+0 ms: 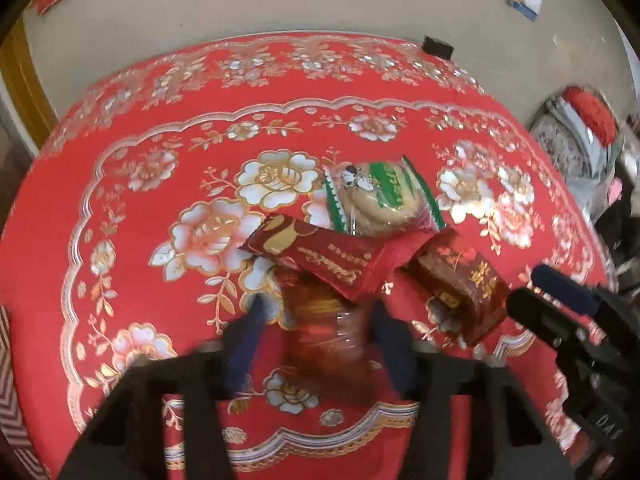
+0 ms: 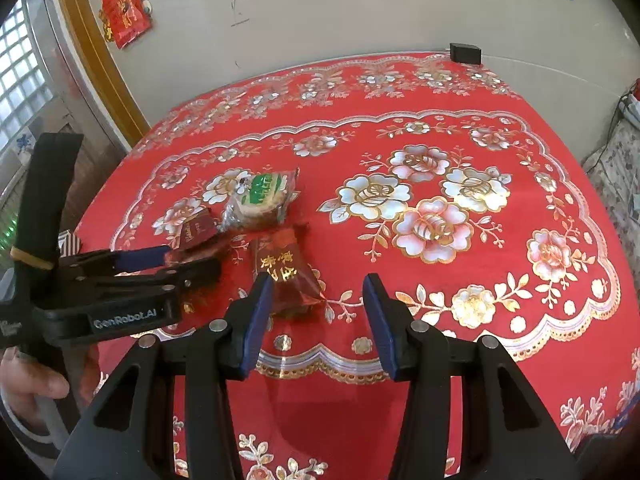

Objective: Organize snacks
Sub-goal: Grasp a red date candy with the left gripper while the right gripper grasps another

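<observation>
Left gripper [image 1: 320,320] fingers clamped on red-brown snack packet [image 1: 328,344], right gripper [image 2: 316,292] fingers apart, empty.

Readable lettering on the gripper and the wrappers

The left gripper [image 2: 192,266] is showing "GenRobot.AI" in pale letters on its black body. Gold Chinese characters are showing on the dark red snack packet [image 2: 288,280], cursive gold script on the red packet [image 1: 340,260], white script on the green-wrapped cake [image 1: 380,196], all too unclear to make out.

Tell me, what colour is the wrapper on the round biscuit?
The biscuit wrapper is clear with green and white printing; the left wrist view shows it best.
</observation>
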`<state>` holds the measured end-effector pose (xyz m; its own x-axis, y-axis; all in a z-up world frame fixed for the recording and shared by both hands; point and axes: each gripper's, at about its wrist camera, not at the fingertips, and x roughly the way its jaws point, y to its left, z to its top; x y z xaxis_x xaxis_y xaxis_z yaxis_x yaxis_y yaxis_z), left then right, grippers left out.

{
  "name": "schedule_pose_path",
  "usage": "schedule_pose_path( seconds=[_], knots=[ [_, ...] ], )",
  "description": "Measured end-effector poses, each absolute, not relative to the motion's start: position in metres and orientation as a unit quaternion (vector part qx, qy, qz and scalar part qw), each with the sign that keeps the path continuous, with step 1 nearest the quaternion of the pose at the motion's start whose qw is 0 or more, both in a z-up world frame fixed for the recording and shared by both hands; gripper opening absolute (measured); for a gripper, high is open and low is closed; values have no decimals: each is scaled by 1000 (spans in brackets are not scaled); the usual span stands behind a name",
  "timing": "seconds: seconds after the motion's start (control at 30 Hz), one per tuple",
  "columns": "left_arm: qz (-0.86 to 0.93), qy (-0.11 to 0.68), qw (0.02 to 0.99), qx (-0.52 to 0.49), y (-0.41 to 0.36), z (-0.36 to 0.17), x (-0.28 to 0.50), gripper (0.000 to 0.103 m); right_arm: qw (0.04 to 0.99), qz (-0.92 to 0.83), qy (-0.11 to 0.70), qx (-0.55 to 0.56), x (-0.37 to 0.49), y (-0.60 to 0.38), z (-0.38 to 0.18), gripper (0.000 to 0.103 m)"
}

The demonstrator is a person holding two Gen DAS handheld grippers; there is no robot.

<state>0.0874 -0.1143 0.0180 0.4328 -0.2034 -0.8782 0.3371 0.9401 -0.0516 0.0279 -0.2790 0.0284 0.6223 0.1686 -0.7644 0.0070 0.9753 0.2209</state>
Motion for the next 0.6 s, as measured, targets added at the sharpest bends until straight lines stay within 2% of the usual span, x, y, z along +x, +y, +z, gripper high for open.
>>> schedule_pose_path(
  seconds=[0.1,0.17,0.43,0.5,0.53,0.6],
  knots=[
    [-169,503,844,73,-112,18,87,38,893,54,437,91,35,-274,26,48],
    [-168,502,845,75,-108,18,87,37,892,61,442,75,43,-265,24,66],
    [-171,504,844,67,-92,19,83,37,880,89,466,26,66,-244,16,66],
    [-176,504,843,60,-86,21,80,37,879,95,468,12,69,-240,12,56],
    [-179,504,843,58,-84,23,79,37,878,90,469,-10,68,-236,7,40],
    [-185,503,842,55,-78,25,75,37,880,89,467,-16,66,-234,8,40]
  ],
)
